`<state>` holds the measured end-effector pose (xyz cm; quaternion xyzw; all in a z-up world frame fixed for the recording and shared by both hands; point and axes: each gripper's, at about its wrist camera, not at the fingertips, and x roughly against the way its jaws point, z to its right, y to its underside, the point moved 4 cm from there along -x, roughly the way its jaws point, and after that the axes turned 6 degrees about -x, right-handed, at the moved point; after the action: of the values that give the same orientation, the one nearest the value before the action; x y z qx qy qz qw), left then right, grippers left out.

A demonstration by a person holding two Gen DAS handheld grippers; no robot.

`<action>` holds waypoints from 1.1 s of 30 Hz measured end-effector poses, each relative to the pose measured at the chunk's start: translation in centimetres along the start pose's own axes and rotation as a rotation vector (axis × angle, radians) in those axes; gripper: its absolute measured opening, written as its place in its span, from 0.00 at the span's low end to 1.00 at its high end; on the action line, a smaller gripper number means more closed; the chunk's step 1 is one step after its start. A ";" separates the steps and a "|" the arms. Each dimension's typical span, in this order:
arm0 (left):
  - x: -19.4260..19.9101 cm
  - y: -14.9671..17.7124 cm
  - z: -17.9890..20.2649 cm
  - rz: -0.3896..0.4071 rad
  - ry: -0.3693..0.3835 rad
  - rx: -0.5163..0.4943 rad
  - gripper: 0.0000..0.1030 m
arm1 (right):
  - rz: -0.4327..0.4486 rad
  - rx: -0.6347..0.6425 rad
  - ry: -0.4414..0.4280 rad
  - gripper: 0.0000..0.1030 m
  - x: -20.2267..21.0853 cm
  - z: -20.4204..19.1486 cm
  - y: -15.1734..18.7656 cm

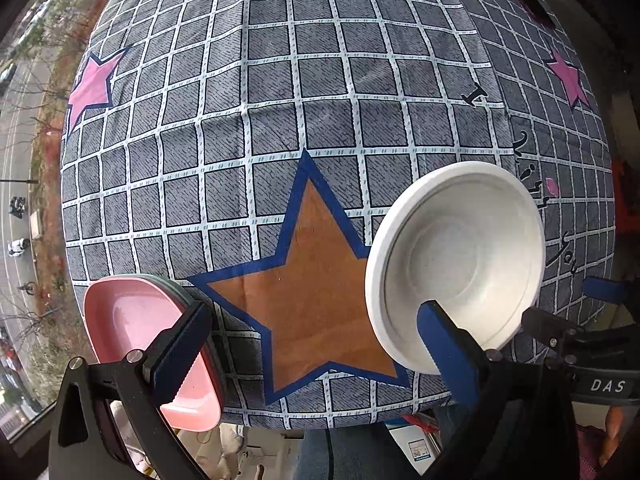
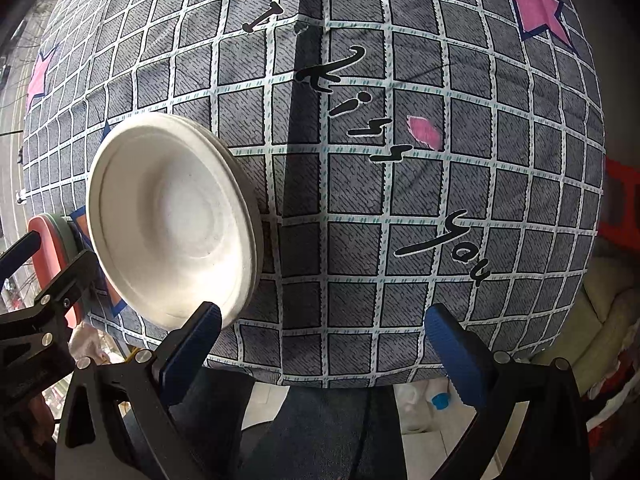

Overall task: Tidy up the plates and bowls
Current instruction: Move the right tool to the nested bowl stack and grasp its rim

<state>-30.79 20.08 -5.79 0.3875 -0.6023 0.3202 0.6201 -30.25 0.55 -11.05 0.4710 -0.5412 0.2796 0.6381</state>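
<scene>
At the near left corner of the table, which is draped in a grey checked cloth with printed stars (image 1: 320, 92), lies a shallow pink plastic plate with rounded corners (image 1: 136, 332). It sits on at least one grey-green plate of the same shape, whose rim shows at its far edge, and it partly overhangs the table's near edge. The left gripper (image 1: 316, 340) hangs above that near edge with its blue-padded jaws spread wide and nothing between them: the left pad shows in front of the pink plate, the right pad in front of the bowl.

To the right, across the orange star with a blue border (image 1: 312, 292), a round white bowl with a wide flat rim (image 1: 460, 260) rests on the cloth close to the near edge; a second rim line below suggests two nested bowls, though I cannot tell for sure. The right gripper (image 2: 320, 344) is likewise wide open and empty, its left pad just in front of the bowl's near rim (image 2: 172, 224).

Both look light, stiff and smooth, probably plastic or melamine, so not very fragile but liable to slip. The rim is the natural hold: one pad inside, one outside, on the near lip.
</scene>
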 end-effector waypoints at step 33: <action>-11.3 -0.1 2.8 0.005 0.084 0.115 1.00 | 0.030 -0.068 -0.086 1.00 -10.8 3.1 -2.1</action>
<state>-32.87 18.42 -17.12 0.4073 -0.5573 0.3718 0.6207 -32.58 -1.43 -22.06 0.4524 -0.5843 0.2501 0.6256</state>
